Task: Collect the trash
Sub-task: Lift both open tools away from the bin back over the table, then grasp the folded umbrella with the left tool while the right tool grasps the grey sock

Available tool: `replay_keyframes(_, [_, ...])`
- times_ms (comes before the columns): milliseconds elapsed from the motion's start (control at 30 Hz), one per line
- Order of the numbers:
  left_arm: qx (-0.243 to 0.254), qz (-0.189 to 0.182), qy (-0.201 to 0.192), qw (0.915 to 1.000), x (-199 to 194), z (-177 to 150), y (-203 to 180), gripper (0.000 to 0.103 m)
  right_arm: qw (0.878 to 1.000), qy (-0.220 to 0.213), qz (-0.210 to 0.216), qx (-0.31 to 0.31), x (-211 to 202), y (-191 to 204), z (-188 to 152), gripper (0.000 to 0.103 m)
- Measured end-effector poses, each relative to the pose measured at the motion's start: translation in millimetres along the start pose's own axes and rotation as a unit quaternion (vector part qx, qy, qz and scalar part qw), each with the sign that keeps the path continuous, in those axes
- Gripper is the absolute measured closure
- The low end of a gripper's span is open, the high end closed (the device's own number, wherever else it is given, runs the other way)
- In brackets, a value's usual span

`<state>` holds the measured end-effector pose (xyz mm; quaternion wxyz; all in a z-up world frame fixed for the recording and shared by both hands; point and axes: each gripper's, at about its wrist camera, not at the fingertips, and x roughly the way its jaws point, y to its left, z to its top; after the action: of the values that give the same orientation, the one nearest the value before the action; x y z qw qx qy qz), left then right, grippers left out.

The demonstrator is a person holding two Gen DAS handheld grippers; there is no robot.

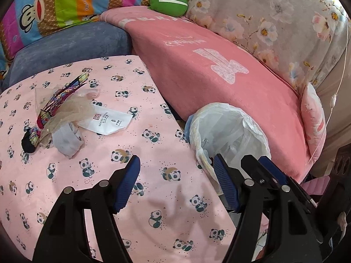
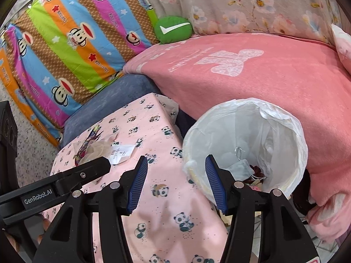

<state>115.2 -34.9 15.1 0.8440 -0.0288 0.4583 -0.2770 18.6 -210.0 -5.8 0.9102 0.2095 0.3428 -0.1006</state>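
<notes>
A panda-print table is seen beside a lined bin, in which some rubbish is already held. On the far part of the table a heap of trash is left: a white paper wrapper, a patterned strip, crumpled film, a grey scrap. The left gripper and right gripper are held apart and empty. A fetching step seems in hand; a reach toward the heap is called for next
</notes>
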Motion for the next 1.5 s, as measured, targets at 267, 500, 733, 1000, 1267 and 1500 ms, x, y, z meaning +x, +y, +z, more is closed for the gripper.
replay_keyframes(267, [-0.027,0.012,-0.012,0.9995,-15,-3,33,0.038,0.999,0.013,0.011,-0.034,6,36,-5,0.049])
replay_keyframes(500, [-0.056,0.022,-0.021,0.998,-27,-7,68,0.038,0.997,0.025,0.022,-0.065,16,70,-11,0.049])
replay_keyframes(733, [-0.09,0.035,-0.026,0.995,-36,-13,108,0.038,0.994,0.04,0.03,-0.096,28,104,-21,0.049])
replay_keyframes(1000, [-0.121,0.063,-0.027,0.9902,-41,-22,163,0.038,0.989,0.063,0.041,-0.13,51,145,-33,0.049])
replay_keyframes(1267, [-0.118,0.109,-0.032,0.9865,-41,-17,214,0.037,0.983,0.089,0.056,-0.152,89,180,-43,0.049])
replay_keyframes(1500, [-0.108,0.113,-0.031,0.9872,-20,0,244,0.032,0.978,0.104,0.068,-0.17,132,212,-47,0.039])
